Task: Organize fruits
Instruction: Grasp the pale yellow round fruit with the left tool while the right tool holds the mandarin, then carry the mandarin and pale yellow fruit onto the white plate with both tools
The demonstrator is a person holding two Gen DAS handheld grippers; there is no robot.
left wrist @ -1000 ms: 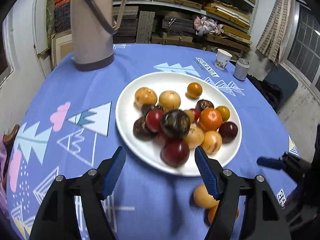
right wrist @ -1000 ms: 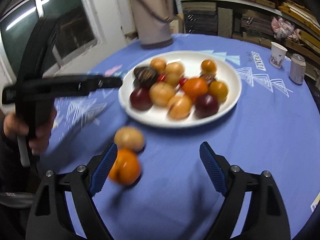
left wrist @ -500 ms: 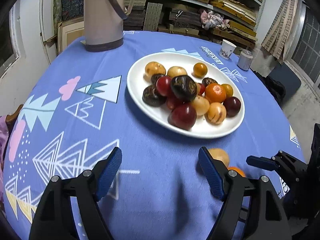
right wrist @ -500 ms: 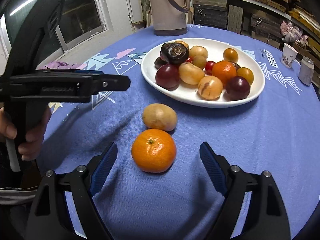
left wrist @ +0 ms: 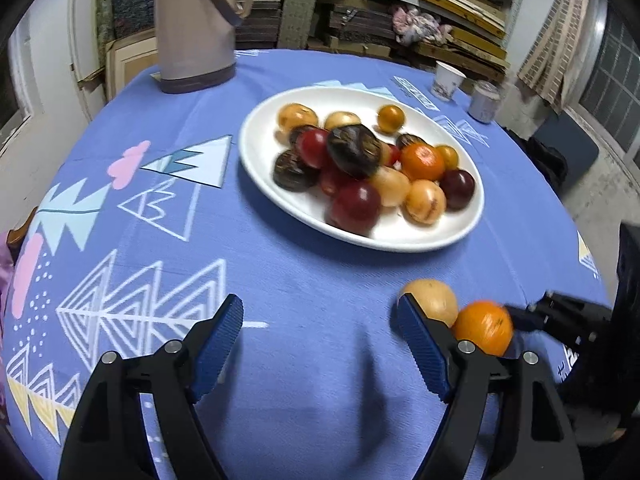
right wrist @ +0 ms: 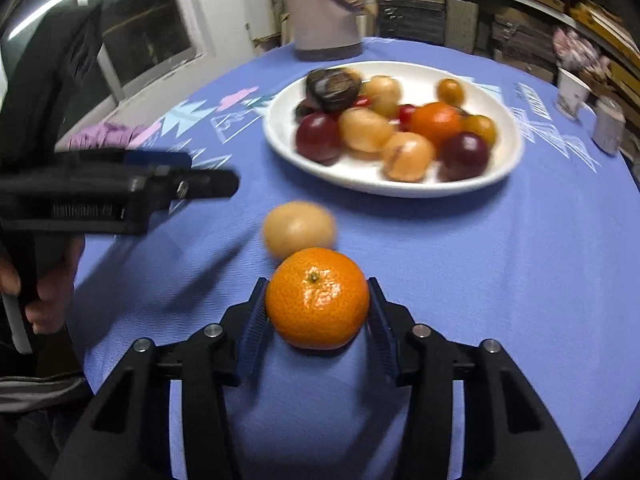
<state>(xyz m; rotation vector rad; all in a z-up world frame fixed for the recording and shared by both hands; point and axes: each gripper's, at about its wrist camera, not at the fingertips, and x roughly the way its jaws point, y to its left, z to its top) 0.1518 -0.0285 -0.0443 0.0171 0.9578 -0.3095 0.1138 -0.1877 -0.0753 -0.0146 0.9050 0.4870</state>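
We see our right gripper (right wrist: 317, 308) jaws, just closing, grasp the orange (right wrist: 317, 298); left gripper (left wrist: 320, 340) jaws gape; at twelve o'clock a blurred yellow fruit (right wrist: 299, 227).

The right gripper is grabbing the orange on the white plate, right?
Not quite. The right gripper is grabbing the orange, but that orange sits on the blue tablecloth, in front of the white plate. The right wrist view shows it.

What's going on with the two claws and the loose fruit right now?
Right gripper has just closed on the orange. Left gripper open, empty. Yellow fruit sits right behind the orange; plate beyond it.
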